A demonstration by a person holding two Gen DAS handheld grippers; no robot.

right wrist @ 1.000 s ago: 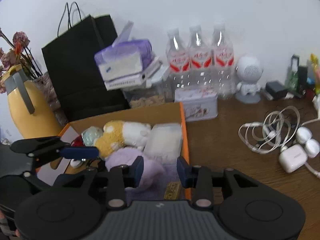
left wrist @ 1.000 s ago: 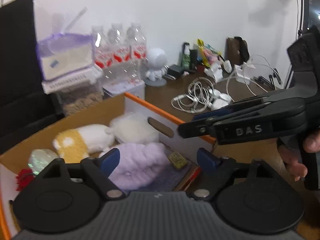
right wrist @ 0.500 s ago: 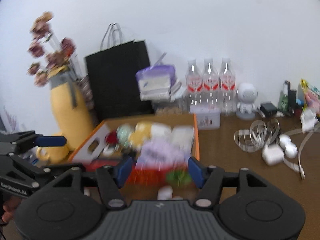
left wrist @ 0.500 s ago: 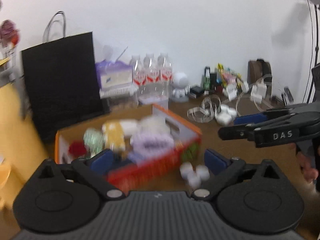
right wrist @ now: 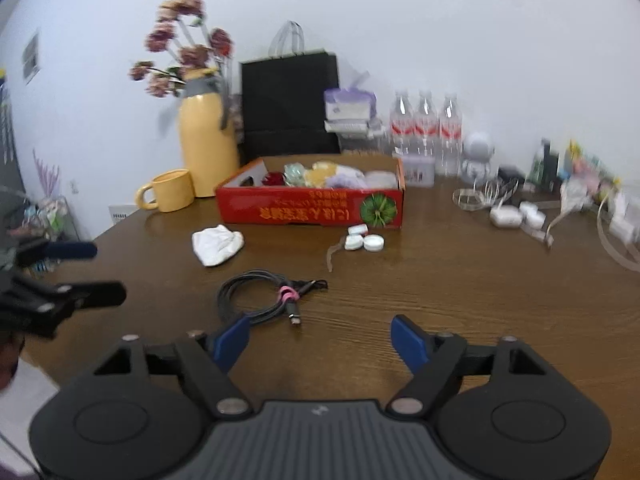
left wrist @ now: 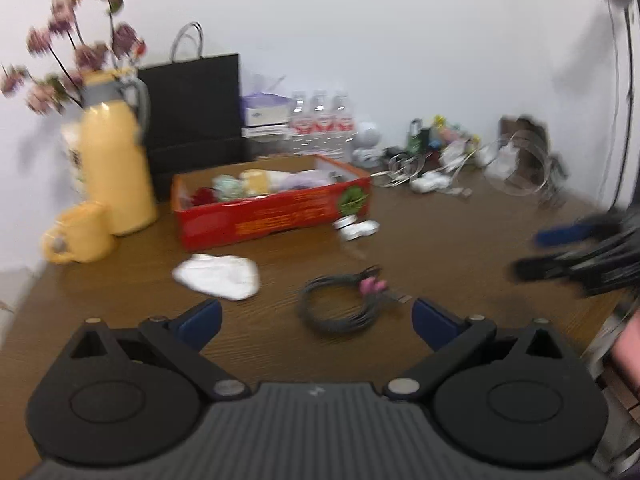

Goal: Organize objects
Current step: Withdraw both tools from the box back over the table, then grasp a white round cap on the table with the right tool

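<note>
Both the left gripper and right gripper are held with fingers apart (nothing between them) above the counter, near a coiled cable.

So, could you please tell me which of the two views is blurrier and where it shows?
Left wrist view: motion-smeared throughout, worst on the right gripper and coiled cable. Right wrist view: sharper, red box print legible as characters, edges bowed by fisheye.
</note>
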